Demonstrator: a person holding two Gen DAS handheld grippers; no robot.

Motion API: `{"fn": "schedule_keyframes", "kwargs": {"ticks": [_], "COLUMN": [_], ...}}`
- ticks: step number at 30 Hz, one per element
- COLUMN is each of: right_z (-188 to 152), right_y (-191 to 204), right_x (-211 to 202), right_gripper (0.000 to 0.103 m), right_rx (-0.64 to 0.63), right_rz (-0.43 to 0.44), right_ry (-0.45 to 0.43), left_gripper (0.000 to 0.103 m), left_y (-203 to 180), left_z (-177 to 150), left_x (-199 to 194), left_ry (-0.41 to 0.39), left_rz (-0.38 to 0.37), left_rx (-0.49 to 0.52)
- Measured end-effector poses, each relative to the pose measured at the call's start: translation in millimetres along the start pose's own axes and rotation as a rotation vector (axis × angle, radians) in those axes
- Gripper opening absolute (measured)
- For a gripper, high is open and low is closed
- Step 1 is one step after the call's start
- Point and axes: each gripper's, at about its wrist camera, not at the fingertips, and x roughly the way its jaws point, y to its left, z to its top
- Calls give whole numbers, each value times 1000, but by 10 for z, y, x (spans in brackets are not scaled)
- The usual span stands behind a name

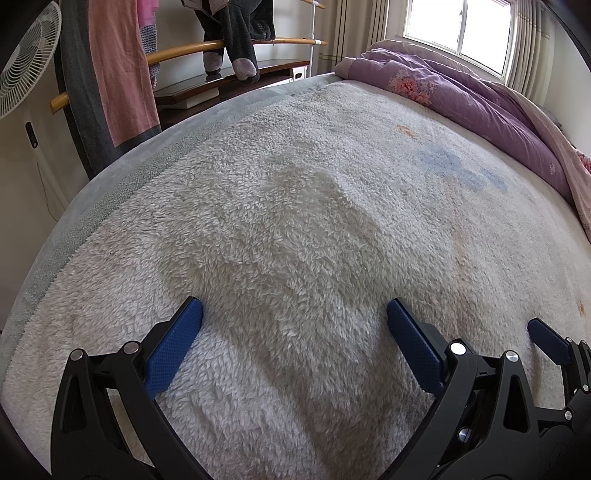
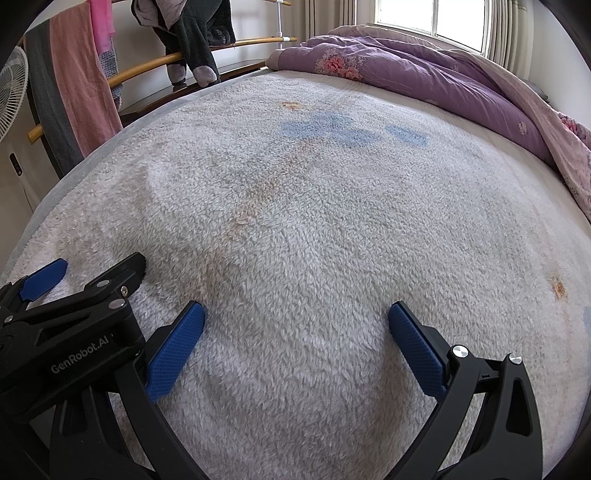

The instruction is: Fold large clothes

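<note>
A fluffy white blanket [image 1: 314, 206] with faint blue and orange marks covers the bed [image 2: 314, 221]. My left gripper [image 1: 293, 308] is open just above it, with nothing between its blue pads. The right gripper [image 2: 295, 310] is open as well, close beside the left and over the same blanket. In the right wrist view the left gripper [image 2: 85, 273] shows at the lower left. No garment lies on the blanket. A dark grey fleece garment [image 1: 236, 33] hangs on a wooden rack beyond the bed [image 2: 195, 33].
A rolled purple floral quilt [image 1: 461, 96] lies along the far right side of the bed [image 2: 424, 77] under a window [image 1: 458, 22]. A pink towel [image 1: 118, 74] and a grey cloth hang on the rack at the left. A white fan [image 1: 26, 59] stands at the far left.
</note>
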Motion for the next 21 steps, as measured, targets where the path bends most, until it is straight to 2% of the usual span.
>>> {"fn": "schedule_keyframes", "kwargs": {"ticks": [21], "right_z": [-1], "right_y": [-3], "right_x": [-2], "right_gripper": [96], "right_rx": [-1], "right_rz": [-1], "right_ry": [0], "left_gripper": [98], "left_y": [2], "left_z": [-8], "left_x": [1], "left_ry": [4], "left_rz": [4], "left_rx": [-4]}}
